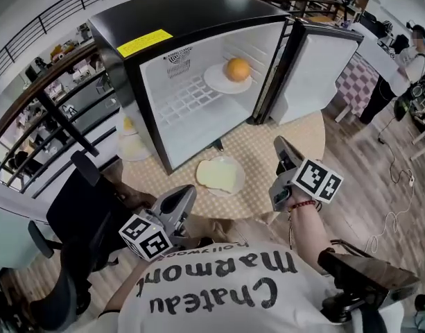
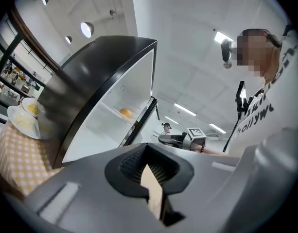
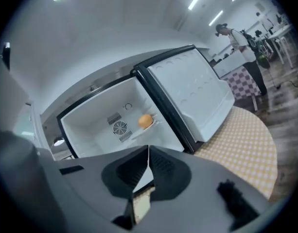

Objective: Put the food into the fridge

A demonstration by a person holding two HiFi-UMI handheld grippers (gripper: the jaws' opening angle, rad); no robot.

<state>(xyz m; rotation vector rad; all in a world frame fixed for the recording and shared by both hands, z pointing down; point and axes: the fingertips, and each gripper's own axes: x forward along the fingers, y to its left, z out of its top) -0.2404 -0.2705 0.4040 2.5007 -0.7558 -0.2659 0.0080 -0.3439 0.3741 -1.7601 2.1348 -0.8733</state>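
Grey jaws of the right gripper [image 3: 148,154] are pressed together with nothing between them. It hangs over the near right part of the round tabletop [image 1: 299,134], which is covered in a yellow check cloth, and points towards the fridge [image 1: 191,19]. The left gripper [image 2: 147,152] is likewise closed and empty, held low at the tabletop's near edge.

Between the two, just before the fridge opening, a plate [image 1: 241,177] carries a pale, flat piece of food [image 1: 218,174].

The black fridge stands on the tabletop with its door [image 1: 316,68] swung wide to the right. On its white wire shelf sits a white dish [image 1: 213,80] with a round orange item [image 1: 238,69] on it.

Against the fridge's left side, another plate [image 1: 134,155] of food is partly hidden.
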